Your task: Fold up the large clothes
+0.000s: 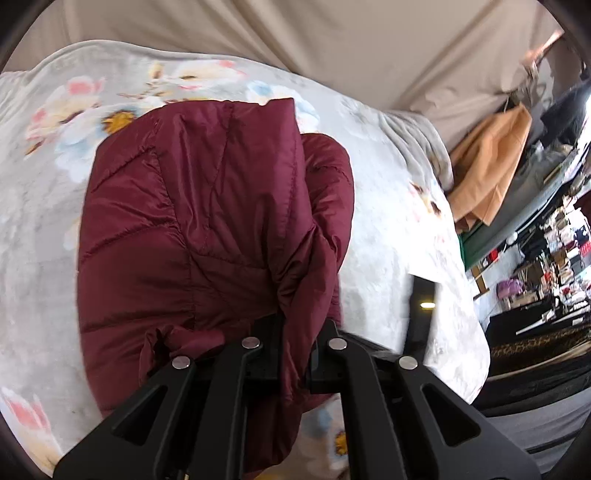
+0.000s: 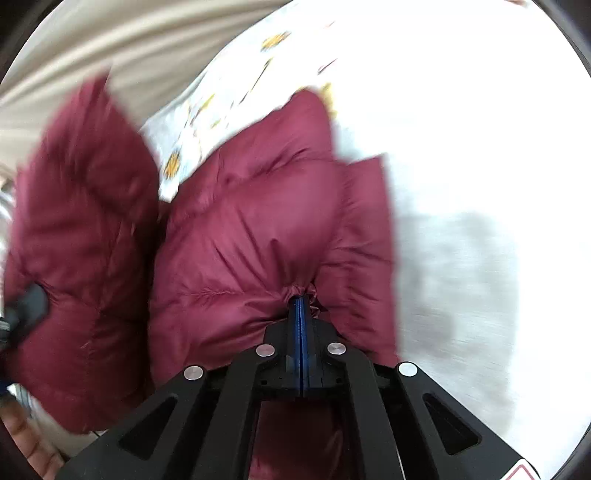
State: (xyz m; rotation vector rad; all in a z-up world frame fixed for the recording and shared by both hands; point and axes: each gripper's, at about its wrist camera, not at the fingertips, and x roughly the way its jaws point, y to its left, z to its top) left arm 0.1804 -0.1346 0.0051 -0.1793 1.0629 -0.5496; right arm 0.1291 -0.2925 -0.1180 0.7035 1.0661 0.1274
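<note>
On the bed, left wrist view first: floral blanket (image 1: 44, 221) fills the left and centre, pale grey with pink, blue and yellow flowers. A beige sheet (image 1: 295, 33) hangs as a backdrop above it. Maroon quilted jacket (image 1: 192, 221) lies bunched on the blanket, partly folded over itself, one panel lapping another at the right edge. Further right, off the bed edge, an orange-tan garment (image 1: 487, 166) hangs, and beyond it cluttered shelves (image 1: 554, 251), too small to read. A dark strap-like bar (image 1: 421, 306) crosses the blanket near the right gripper side; what it is I cannot tell.

Left gripper (image 1: 295, 354) comes in from the bottom, fingers pointing up-frame, pinching a gathered fold of the jacket that hangs between them and drapes down past the frame.

Right wrist view, blurred: jacket (image 2: 251, 240) occupies left and centre, in two puffed lobes with blanket (image 2: 192, 140) showing between. Far left, a dark object (image 2: 29, 306) presses into the fabric, and skin of a hand (image 2: 26, 443) shows at the lower left. Right side is overexposed white bedding.

Right gripper (image 2: 301, 295) enters from the bottom, blue pads pressed together on a puckered knot of jacket fabric.
</note>
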